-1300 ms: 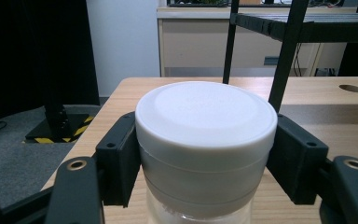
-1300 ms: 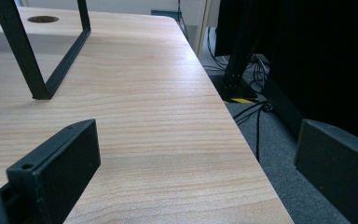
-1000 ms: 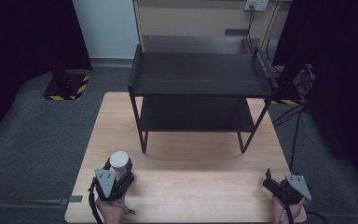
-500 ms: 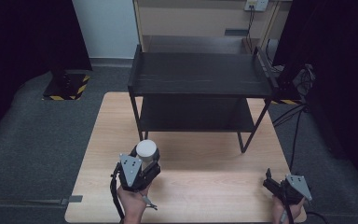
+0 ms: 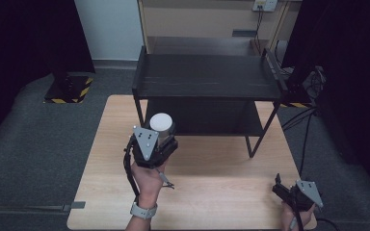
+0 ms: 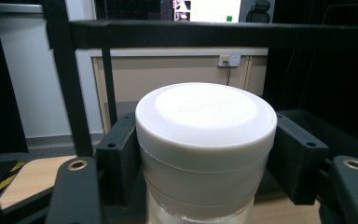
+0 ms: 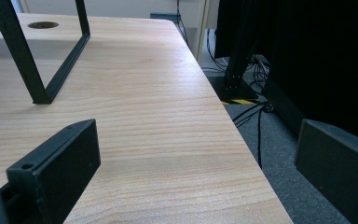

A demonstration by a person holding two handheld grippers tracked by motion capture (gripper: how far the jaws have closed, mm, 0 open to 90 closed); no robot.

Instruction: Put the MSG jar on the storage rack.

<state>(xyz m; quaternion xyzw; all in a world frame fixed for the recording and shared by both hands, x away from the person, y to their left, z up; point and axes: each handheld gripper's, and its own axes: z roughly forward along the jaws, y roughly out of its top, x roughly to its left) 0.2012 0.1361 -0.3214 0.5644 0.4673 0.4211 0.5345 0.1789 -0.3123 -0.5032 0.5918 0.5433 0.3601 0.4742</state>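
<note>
A jar with a white lid (image 5: 162, 123) is held upright above the wooden table (image 5: 212, 183), just in front of the black two-tier shelf (image 5: 207, 77). My left gripper (image 5: 164, 140) is shut on the jar's body below the lid. In the left gripper view the white lid (image 6: 205, 112) sits between both jaws, with clear glass (image 6: 200, 217) showing under it and the shelf's top rail (image 6: 223, 33) straight ahead. My right gripper (image 5: 280, 188) rests at the table's front right corner. It stands open (image 7: 196, 172) with nothing between its jaws.
The shelf stands on thin black legs (image 7: 23, 56) at the back half of the table. The table's right edge (image 7: 242, 135) drops to grey carpet with cables (image 7: 256, 112). A yellow-and-black striped base (image 5: 70, 89) sits on the floor at the left.
My left gripper has carried the jar from the front left of the table up and to the right, toward the shelf's front. The right gripper has stayed put.
</note>
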